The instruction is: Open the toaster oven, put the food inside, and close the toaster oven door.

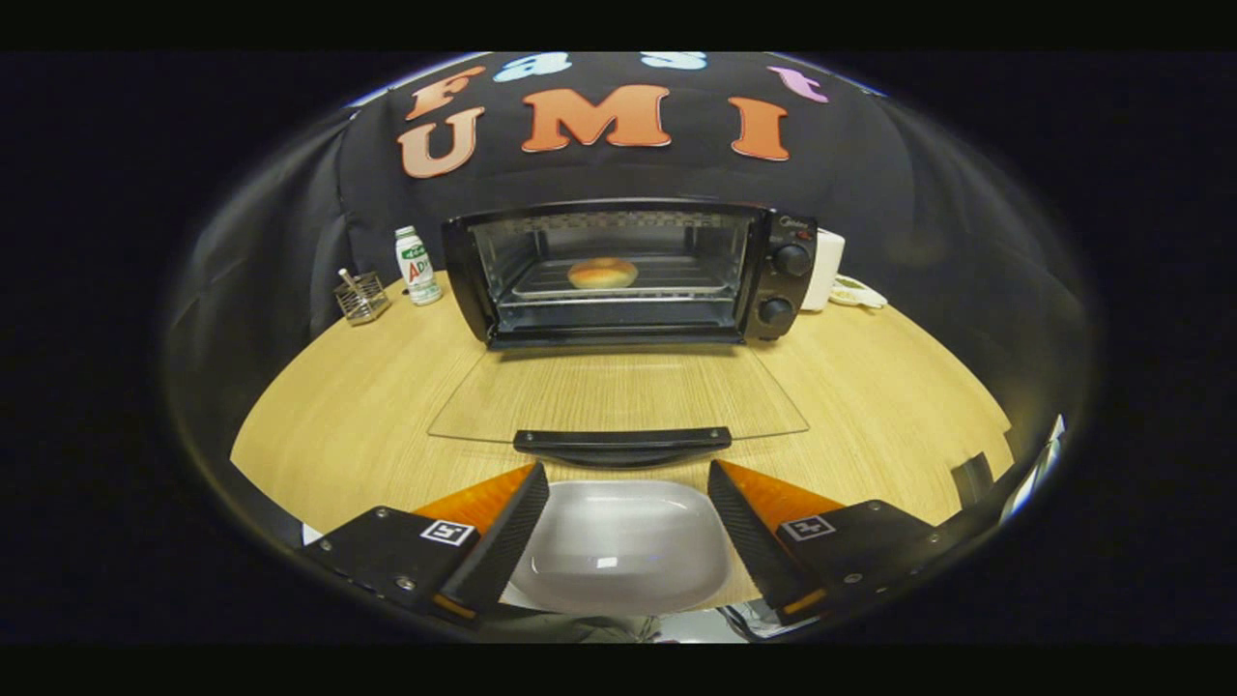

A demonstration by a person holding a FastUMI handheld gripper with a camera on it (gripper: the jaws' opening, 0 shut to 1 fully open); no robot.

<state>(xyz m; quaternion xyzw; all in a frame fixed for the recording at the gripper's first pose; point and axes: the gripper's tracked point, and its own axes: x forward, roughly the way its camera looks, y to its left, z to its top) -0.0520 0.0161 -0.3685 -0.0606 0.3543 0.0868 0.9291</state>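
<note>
The black toaster oven (788, 280) stands at the back of the wooden table with its glass door (618, 396) folded down flat toward me. A round golden bun (602, 274) rests on the wire rack inside. The door's black handle (621, 443) lies just ahead of my fingertips. My gripper (626, 483) is open, its orange and black fingers (503, 527) spread wide with nothing held. Below and between the fingers sits an empty white dish (618, 546).
Left of the oven stand a small white bottle with a green label (417, 266) and a wire mesh holder (361, 296). A white appliance (826, 269) and a small white dish (858, 292) sit to the oven's right. The wooden table (338, 416) curves round.
</note>
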